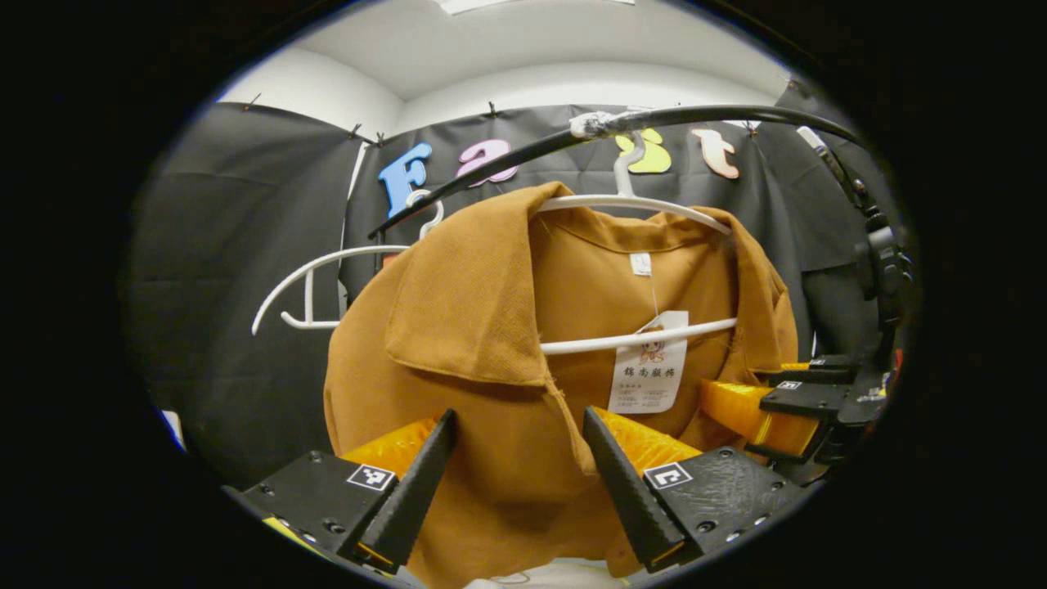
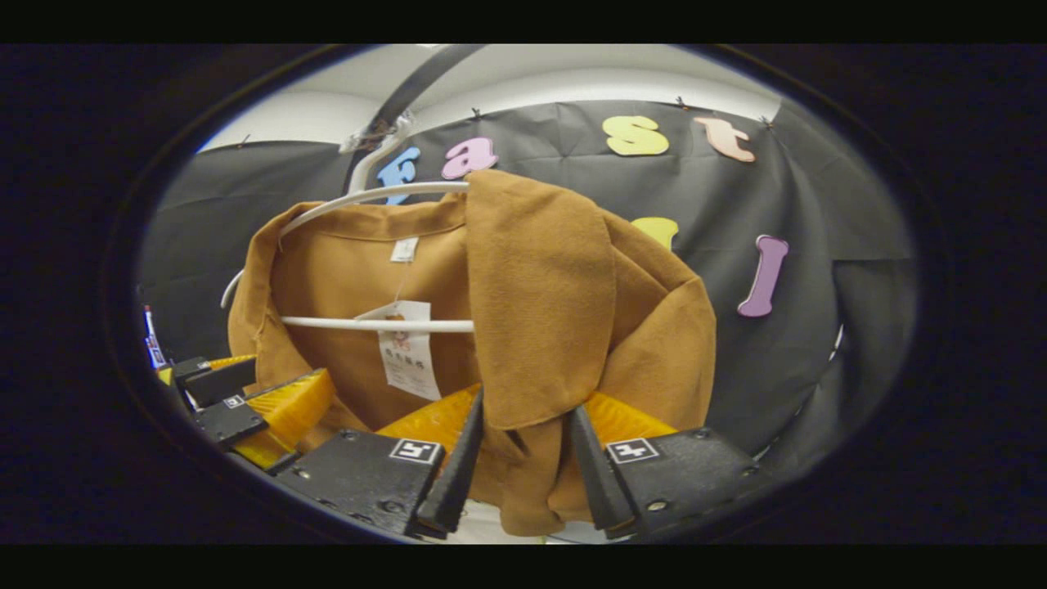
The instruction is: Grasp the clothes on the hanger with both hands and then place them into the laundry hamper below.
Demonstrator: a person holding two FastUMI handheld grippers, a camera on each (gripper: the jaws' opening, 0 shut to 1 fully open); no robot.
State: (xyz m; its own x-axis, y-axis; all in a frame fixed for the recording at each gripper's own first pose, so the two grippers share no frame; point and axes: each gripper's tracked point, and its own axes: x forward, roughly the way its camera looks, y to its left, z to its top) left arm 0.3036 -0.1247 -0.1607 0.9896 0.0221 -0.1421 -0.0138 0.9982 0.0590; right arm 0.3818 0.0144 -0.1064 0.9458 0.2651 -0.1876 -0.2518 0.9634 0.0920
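A brown collared shirt [image 1: 491, 327] hangs on a white hanger [image 1: 638, 204] from a black rail [image 1: 703, 114], with a paper tag [image 1: 650, 368] inside its neck. My left gripper [image 1: 517, 417] is open low on the shirt's front, one finger on each side of the placket. In the right gripper view the shirt [image 2: 540, 286] shows its folded collar flap. My right gripper [image 2: 526, 406] stands open with the flap's lower edge and cloth between its fingers. The right gripper [image 1: 785, 397] also appears at the shirt's far side, and the left gripper [image 2: 245, 393] appears at the left.
A second, empty white hanger [image 1: 311, 278] hangs on the rail to the left of the shirt. Black cloth walls stand close behind. A pale surface [image 1: 540, 577] shows just under the shirt's hem; I cannot tell what it is.
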